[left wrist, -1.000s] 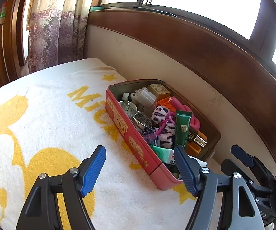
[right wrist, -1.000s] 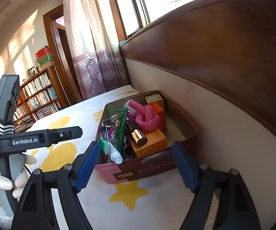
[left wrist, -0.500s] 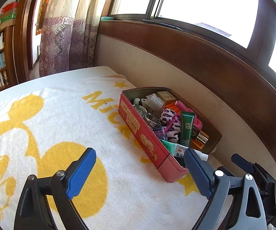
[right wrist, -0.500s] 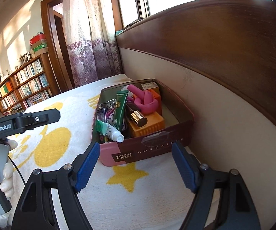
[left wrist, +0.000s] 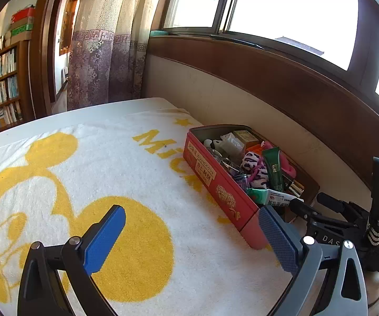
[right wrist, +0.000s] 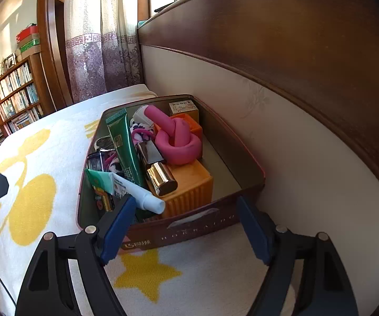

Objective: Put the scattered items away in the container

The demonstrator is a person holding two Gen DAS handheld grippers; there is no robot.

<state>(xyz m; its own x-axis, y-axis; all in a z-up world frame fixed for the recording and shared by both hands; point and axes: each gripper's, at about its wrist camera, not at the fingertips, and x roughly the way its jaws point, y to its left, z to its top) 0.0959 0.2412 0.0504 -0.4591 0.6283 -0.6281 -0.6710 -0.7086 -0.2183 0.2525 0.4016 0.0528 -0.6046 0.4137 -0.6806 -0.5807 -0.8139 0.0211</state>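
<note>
Bright daylight from the blown-out window (left wrist: 281, 13); fisheye-curved, dark edges

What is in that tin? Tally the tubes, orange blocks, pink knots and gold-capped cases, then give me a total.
Tubes: 2 (dark green tube, mint-and-white tube)
Orange blocks: 2 (near orange block, far orange block)
Pink knot: 1
Gold-capped case: 1
Total: 6

Left gripper (left wrist: 192, 239) low in the frame, pitched downward, jaws opening and nearly at their widest, nothing between the blue pads (left wrist: 105, 239). Right gripper (right wrist: 186, 231) likewise tilted down, jaws spread wide, nothing clamped. Right gripper's black body at lower right of the left view
</note>
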